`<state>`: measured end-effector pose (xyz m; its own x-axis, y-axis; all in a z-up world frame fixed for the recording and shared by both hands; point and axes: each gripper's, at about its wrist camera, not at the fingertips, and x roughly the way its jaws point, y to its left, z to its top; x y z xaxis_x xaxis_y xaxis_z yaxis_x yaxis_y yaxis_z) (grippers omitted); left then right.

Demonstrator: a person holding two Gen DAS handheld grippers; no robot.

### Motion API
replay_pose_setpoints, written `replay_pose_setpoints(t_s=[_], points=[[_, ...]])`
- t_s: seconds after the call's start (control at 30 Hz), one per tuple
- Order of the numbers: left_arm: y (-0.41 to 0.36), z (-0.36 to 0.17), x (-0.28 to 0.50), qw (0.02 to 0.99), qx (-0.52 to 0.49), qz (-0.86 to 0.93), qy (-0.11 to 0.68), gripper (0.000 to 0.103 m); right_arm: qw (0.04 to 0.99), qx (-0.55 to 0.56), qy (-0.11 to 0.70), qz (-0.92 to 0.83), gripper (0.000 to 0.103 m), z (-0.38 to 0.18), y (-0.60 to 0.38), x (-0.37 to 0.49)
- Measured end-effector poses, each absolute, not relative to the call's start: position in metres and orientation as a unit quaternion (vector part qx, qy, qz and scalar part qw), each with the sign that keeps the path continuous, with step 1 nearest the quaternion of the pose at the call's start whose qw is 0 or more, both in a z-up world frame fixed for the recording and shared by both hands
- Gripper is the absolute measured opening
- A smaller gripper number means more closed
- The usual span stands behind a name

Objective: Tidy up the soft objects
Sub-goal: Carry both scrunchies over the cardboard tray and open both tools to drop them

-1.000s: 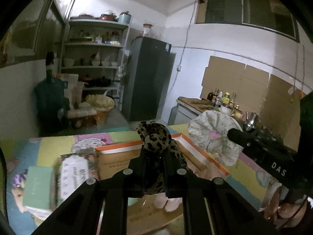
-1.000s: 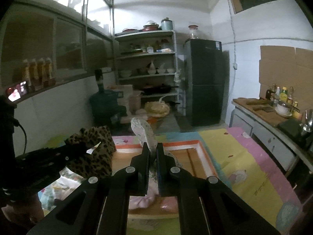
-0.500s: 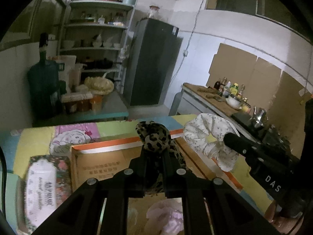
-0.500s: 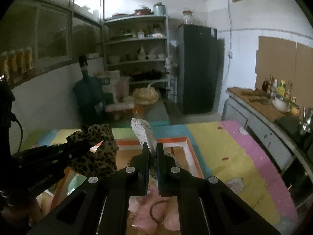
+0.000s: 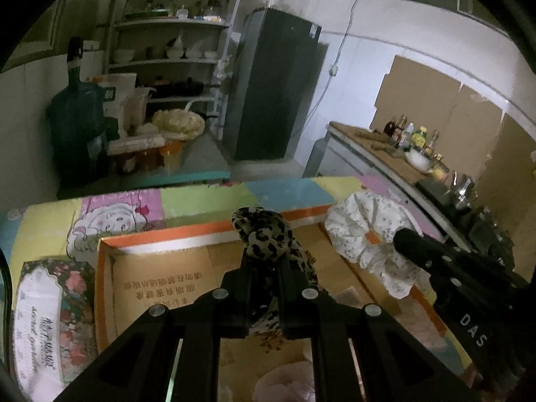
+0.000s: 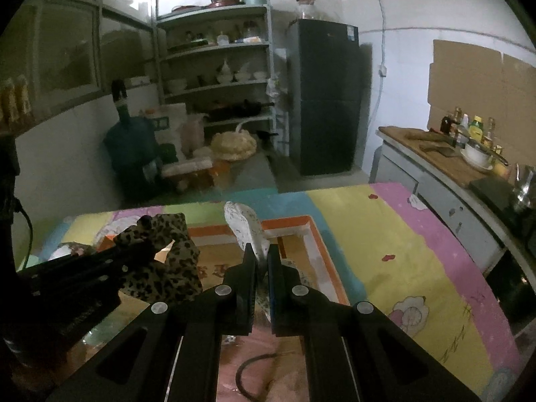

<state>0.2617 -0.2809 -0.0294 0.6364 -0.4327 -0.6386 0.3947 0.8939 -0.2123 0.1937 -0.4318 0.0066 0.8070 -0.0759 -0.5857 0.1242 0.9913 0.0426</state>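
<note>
My left gripper is shut on a leopard-print scrunchie and holds it over an open cardboard box with an orange rim. My right gripper is shut on a white floral scrunchie, also over the box. In the left wrist view the white scrunchie hangs from the right gripper's fingers at the right. In the right wrist view the leopard scrunchie shows at the left. A pink soft item and a dark hair band lie in the box.
The box sits on a colourful patchwork cloth. A floral tissue pack lies left of the box. Behind stand a shelf unit, a dark fridge, a water jug and a counter with bottles.
Both grippers have moved forward and down over the box, each still holding its scrunchie. More of the box's inside shows now.
</note>
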Motion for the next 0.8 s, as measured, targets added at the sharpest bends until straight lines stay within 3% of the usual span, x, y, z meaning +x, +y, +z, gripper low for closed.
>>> replay_pose_setpoints(t_s=[0.57,0.63,0.7,0.77,0.8], points=[[-0.277,-0.059,0.281,0.874,-0.022,-0.202,0.441,0.014,0.928,0.053,0.368,-0.021,0.007,-0.03,-0.423,0.21],[-0.275,-0.06,0.281,0.871,-0.028,-0.206,0.445,0.021,0.925,0.059,0.374,-0.015,0.007,-0.033,-0.423,0.21],[-0.273,-0.058,0.28,0.872,-0.035,-0.208,0.441,0.037,0.924,0.064,0.378,-0.01,0.008,-0.035,-0.423,0.211],[-0.27,-0.056,0.278,0.876,-0.042,-0.205,0.434,0.045,0.922,0.073,0.382,-0.003,0.015,-0.036,-0.424,0.211],[-0.268,-0.055,0.278,0.878,-0.045,-0.204,0.431,0.05,0.921,0.079,0.382,0.0,0.024,-0.036,-0.424,0.21]])
